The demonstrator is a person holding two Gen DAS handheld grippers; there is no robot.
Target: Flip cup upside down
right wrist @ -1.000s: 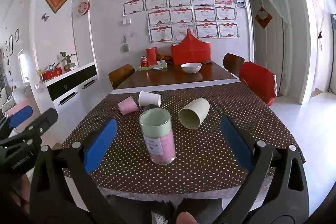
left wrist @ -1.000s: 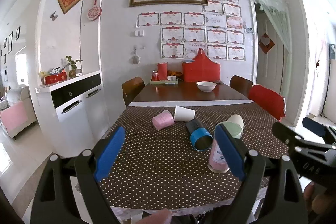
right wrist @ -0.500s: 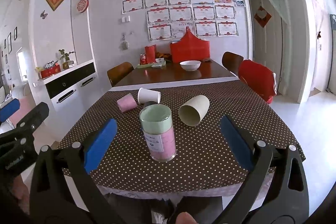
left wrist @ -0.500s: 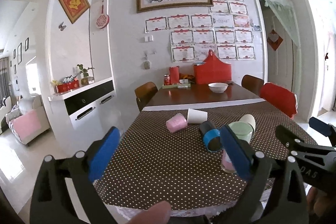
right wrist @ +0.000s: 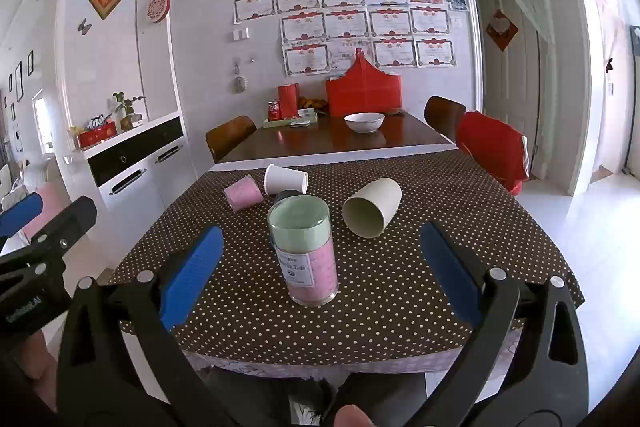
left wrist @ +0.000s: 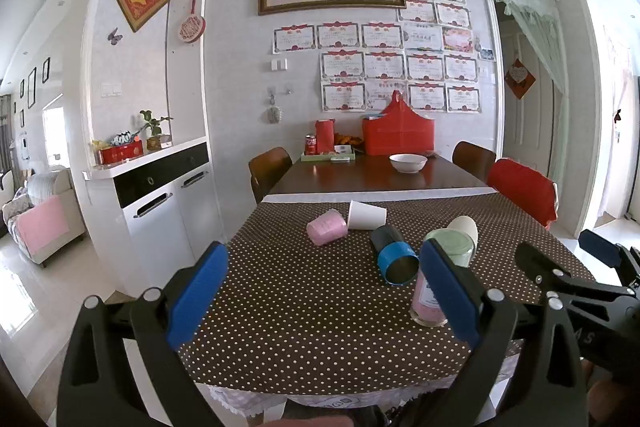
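Several cups lie on their sides on the brown dotted tablecloth [right wrist: 400, 291]: a pink cup [right wrist: 243, 193], a white paper cup [right wrist: 285, 180], a cream cup [right wrist: 373, 207] and a dark cup with a blue rim [left wrist: 393, 259]. A pink and green canister [right wrist: 306, 251] stands upright near the front edge. My right gripper [right wrist: 320, 267] is open and empty, with the canister centred between its fingers but farther off. My left gripper [left wrist: 324, 291] is open and empty above the table's front left. The right gripper also shows in the left wrist view [left wrist: 560, 267], and the left gripper in the right wrist view [right wrist: 40, 219].
A white bowl [right wrist: 364, 122], a red can [right wrist: 274, 110] and a red bag [right wrist: 363, 89] sit on the bare wooden far half of the table. Chairs stand along both sides, one with a red cover [right wrist: 492, 147]. A white cabinet [left wrist: 156, 195] stands at left.
Both grippers have drawn back a little from the table and risen slightly, so the cups look smaller and farther. Both stay open. No cup has moved.
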